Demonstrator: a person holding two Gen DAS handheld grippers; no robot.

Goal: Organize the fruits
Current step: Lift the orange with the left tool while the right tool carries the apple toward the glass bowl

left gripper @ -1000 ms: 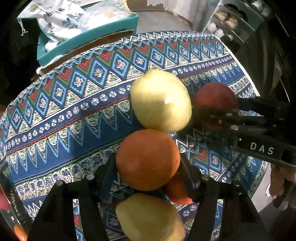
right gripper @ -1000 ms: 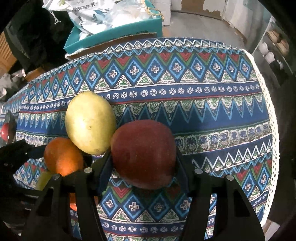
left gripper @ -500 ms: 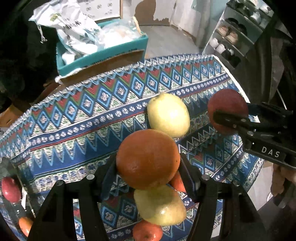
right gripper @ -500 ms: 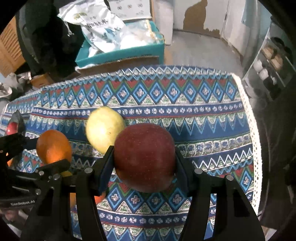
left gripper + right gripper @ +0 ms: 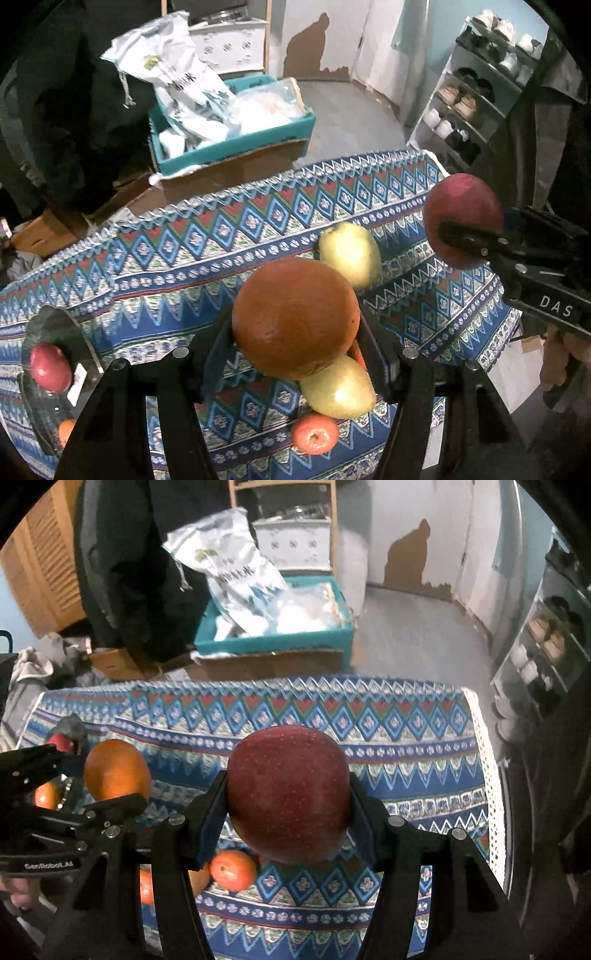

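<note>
My left gripper (image 5: 295,332) is shut on a large orange (image 5: 295,317) and holds it well above the patterned tablecloth (image 5: 177,258). My right gripper (image 5: 288,805) is shut on a dark red apple (image 5: 288,794), also raised; it shows at the right of the left wrist view (image 5: 461,218). The orange shows at the left of the right wrist view (image 5: 116,770). On the cloth lie two yellow pears (image 5: 349,254) (image 5: 338,387) and a small tangerine (image 5: 314,434). A glass bowl (image 5: 79,343) at the left holds a red apple (image 5: 50,367) and an orange fruit (image 5: 66,430).
Beyond the table's far edge stands a teal box (image 5: 236,147) with white bags on cardboard. A shoe rack (image 5: 472,103) stands at the far right. The cloth's lace edge (image 5: 487,775) marks the table's right side. A small tangerine (image 5: 232,869) lies under the right gripper.
Both grippers have risen from the table with their fruits. The pears and tangerine stayed on the cloth and look smaller. The bowl at the left has come into view.
</note>
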